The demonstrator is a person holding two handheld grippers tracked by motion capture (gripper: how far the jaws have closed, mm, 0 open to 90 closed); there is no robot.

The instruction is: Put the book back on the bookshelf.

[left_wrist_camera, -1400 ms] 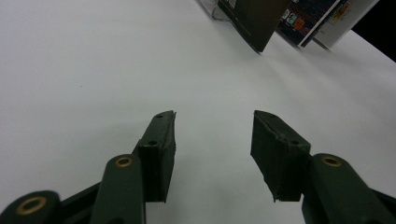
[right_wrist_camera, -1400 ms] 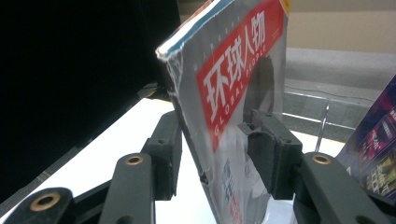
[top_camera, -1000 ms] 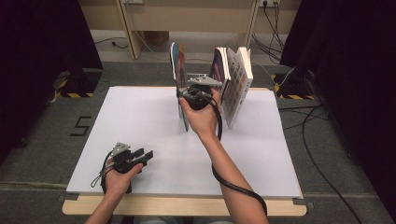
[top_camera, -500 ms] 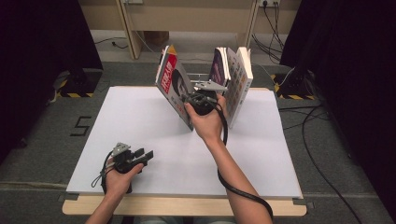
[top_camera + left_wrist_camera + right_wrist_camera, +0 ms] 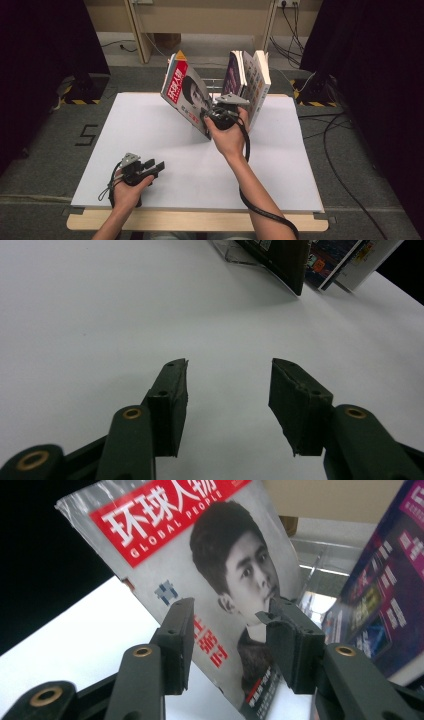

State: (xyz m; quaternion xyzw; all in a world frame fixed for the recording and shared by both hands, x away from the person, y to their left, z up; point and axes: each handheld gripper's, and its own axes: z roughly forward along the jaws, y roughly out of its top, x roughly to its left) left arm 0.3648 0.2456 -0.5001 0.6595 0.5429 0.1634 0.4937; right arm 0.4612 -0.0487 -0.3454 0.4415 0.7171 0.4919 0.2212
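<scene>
Magazine tipped out of the row, right jaws apart

Near the table's front edge the left gripper rests with jaws apart and empty, as it did a second ago. Farther back the right gripper sits just in front of the magazine, jaws apart, grip not clear. The magazine stood upright a second ago and now leans left, away from the books, so it looks ready to lift out

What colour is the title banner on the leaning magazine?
Red with white lettering on the magazine; clearest in the right gripper view.
</scene>
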